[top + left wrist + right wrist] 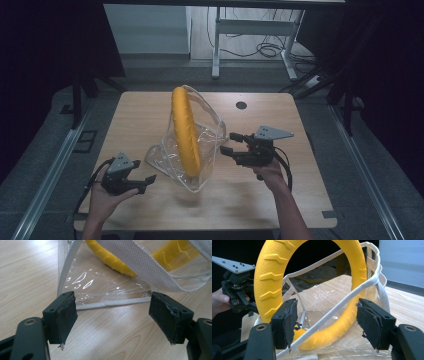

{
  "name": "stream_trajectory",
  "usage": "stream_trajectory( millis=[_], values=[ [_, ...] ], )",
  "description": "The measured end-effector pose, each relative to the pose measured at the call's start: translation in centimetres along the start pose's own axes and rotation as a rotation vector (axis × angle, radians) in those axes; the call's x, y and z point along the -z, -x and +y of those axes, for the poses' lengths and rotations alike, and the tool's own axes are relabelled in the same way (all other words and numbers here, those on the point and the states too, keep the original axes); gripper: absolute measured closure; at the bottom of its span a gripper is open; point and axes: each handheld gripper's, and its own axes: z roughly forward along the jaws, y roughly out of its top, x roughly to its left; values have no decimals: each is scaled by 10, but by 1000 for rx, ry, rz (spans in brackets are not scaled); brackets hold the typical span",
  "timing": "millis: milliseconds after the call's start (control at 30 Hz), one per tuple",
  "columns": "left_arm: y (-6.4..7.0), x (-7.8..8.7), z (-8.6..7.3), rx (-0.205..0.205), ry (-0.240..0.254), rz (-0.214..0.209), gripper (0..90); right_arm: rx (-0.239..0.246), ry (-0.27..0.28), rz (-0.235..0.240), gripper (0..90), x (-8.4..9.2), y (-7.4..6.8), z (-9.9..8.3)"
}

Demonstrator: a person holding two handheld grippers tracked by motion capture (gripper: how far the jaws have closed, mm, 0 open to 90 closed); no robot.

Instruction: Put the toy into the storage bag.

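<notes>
The yellow ring (186, 131) stands on edge, its lower half inside the clear bag (207, 150) in the middle of the table (280, 200), its top sticking out. It looks half in or half out; I can't tell which. The left gripper (150, 179) and right gripper (228, 142) sit either side, both released, holding nothing.

One yellow ring (185, 131) is counted, standing in one clear plastic bag (207, 150) trimmed with white webbing. One wooden table (150, 112) is seen, with one round dark hole (241, 105) in its top. Two hand-held grippers are counted: a left hand-held gripper (150, 182) and a right hand-held gripper (229, 143).
</notes>
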Motion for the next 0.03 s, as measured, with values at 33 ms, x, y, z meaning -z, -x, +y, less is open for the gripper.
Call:
stream_trajectory(
  millis=[33],
  values=[
    [0, 0, 0, 0, 0, 0, 221, 1, 0, 0, 336, 0, 0, 0]
  ],
)
